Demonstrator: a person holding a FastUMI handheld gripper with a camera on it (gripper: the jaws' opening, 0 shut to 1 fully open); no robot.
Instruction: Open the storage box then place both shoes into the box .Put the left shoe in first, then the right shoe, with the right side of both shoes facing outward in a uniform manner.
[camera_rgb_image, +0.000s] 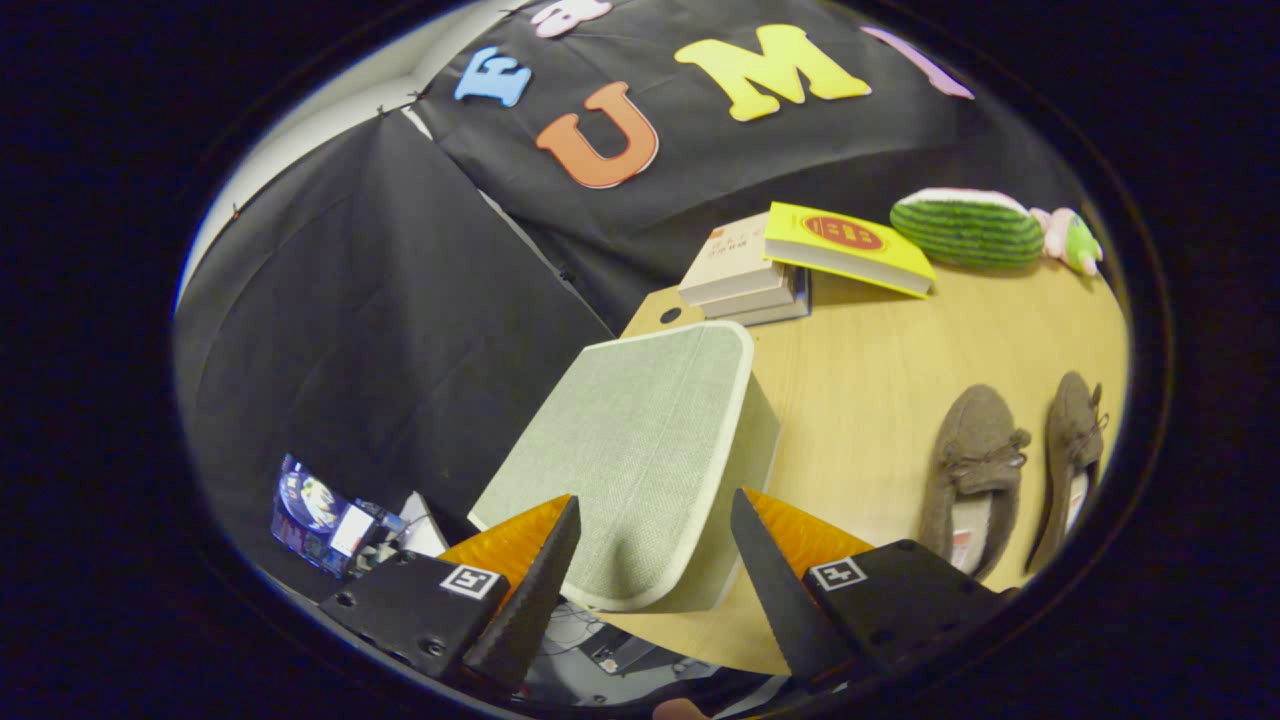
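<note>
Grey-green woven fabric covers the lid of the storage box, the landmark for this entry; the box sits on a pale wooden table, lid closed, near the table's corner. Gripper: fingers spread wide, holding nothing, the near edge of the lid lying between them and just ahead of their tips; whether either finger touches the lid cannot be told. Shoes, one pair, brown and soft with small bows: the nearer shoe lies to the right of the box, well apart from it, and the second shoe lies just beside the first on its far side, both with toes pointing away from the gripper. Which is the left shoe cannot be told with confidence. Books, a stack, stand beyond the box, with a yellow book leaning on top. Watermelon-shaped cushion and a small pink-and-green toy lie farther off beyond the box, to the right of the books. Step in hand, by judgement: opening the box, not yet done. To do it well, bring the fingers onto the lid's near rim, pinch only the rim rather than the fabric panel, and lift in an arc about the hinge, wherever that proves to be, slowly enough that the light box does not slide or tip off the table's corner.
</note>
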